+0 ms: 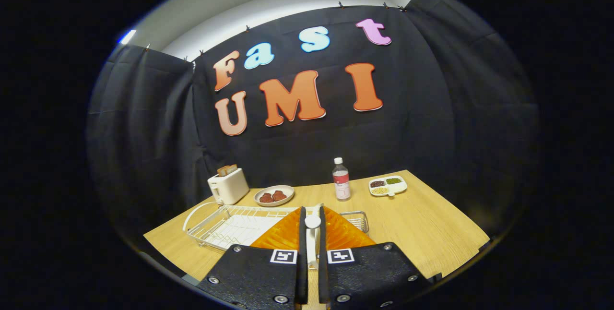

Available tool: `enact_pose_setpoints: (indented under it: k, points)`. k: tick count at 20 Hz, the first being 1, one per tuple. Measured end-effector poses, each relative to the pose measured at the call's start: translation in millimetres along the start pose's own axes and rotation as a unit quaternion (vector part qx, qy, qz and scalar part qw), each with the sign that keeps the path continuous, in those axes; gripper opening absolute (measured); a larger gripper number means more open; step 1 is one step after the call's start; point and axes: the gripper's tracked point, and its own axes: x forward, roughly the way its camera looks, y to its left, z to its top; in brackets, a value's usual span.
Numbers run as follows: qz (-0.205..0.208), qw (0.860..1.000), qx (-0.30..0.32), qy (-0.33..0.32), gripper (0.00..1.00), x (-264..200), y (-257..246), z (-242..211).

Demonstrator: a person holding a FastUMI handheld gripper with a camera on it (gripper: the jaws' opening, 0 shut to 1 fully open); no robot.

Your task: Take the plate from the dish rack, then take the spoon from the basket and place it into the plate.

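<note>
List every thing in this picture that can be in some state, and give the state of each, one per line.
gripper: fingers shut on the white spoon
white spoon: held upright between the fingers
dish rack: lying on the table, no plate seen in it
toaster: bread sticking up
bottle: upright, capped
round plate: holding reddish food
divided dish: compartments filled

We see a matt, wood-grained table (422,223) and a white wire dish rack (225,226). The spoon (312,233) we grip looks smooth and glossy.
</note>
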Motion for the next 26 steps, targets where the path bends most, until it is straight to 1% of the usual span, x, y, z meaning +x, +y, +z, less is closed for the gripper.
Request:
enact_pose_setpoints:
  k: [2,4,6,12,15,18,20,26]
  points:
    - [0.031,0.999,-0.005,0.005,0.09,-7,18,-6]
    - [0.073,0.997,-0.009,0.004,0.09,-13,37,-13]
    - [0.105,0.994,-0.010,0.015,0.08,-19,53,-28]
    - [0.152,0.987,-0.025,0.054,0.09,-30,78,-79]
    - [0.184,0.981,-0.014,0.053,0.09,-41,93,-89]
    - [0.209,0.977,-0.021,0.043,0.09,-49,99,-90]
    - [0.221,0.974,-0.023,0.049,0.09,-53,104,-101]
    - [0.215,0.973,-0.027,0.081,0.09,-39,101,-139]
